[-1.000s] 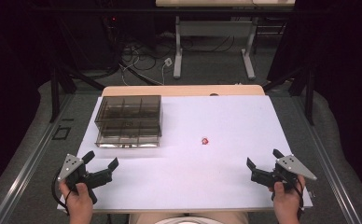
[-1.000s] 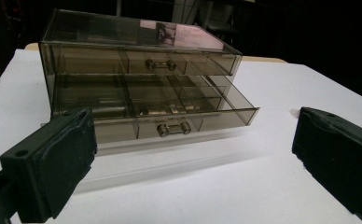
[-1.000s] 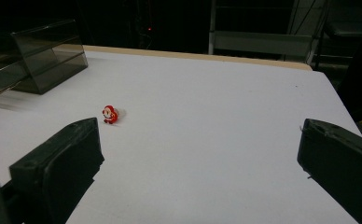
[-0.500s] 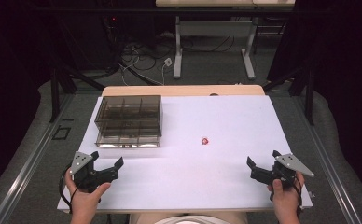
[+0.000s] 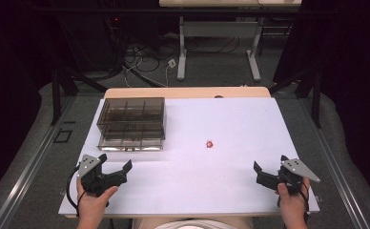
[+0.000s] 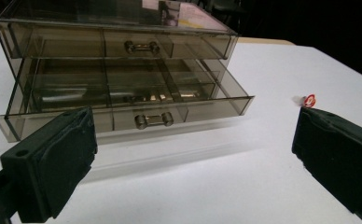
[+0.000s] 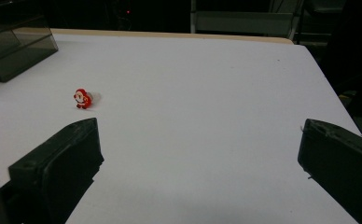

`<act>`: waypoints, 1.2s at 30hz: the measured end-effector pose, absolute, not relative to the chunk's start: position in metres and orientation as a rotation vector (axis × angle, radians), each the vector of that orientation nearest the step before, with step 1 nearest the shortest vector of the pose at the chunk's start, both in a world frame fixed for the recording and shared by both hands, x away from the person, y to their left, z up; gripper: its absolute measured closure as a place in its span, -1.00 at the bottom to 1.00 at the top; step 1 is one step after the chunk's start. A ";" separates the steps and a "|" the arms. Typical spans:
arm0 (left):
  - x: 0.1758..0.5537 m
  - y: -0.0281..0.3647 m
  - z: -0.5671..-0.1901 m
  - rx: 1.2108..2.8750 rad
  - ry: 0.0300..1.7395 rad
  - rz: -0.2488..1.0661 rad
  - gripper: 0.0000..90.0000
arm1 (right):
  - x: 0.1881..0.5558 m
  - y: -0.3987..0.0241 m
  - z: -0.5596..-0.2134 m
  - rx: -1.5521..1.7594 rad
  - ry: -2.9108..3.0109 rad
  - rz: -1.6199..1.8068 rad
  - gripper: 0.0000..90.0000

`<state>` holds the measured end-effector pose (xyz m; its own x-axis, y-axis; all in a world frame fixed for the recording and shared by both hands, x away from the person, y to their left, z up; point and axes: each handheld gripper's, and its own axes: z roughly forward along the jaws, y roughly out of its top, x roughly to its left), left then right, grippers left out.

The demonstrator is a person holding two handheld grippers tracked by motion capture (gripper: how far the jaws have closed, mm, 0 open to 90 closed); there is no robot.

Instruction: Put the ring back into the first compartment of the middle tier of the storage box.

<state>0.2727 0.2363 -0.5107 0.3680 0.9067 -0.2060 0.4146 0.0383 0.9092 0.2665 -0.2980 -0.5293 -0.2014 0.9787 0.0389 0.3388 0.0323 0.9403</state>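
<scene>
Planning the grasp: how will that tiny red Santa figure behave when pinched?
The tiny red Santa figure looks light, so a nudge would probably slide it on the smooth white tabletop. It seems rigid plastic. Wide jaws may knock it over.

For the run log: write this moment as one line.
left gripper: open, empty, facing drawer box | lower drawer: pulled out | right gripper: open, empty | red figure: on table

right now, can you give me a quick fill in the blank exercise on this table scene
1. The smoky clear plastic two-drawer box has its ____ drawer pulled out.
2. The small red Santa figure lies on the ____ table cover.
3. Both the left gripper and the right gripper are ____.

Missing words: lower; white; open
</scene>
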 end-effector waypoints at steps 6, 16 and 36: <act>0.270 0.234 -0.508 1.560 1.215 0.565 -1.00 | 0.268 -0.295 -0.529 1.364 1.669 1.155 -1.00; 0.275 0.221 -0.496 1.579 1.205 0.555 -1.00 | 0.267 -0.293 -0.528 1.379 1.651 1.169 -1.00; 0.303 0.175 -0.469 1.627 1.129 0.487 -1.00 | 0.269 -0.290 -0.528 1.379 1.675 1.170 -1.00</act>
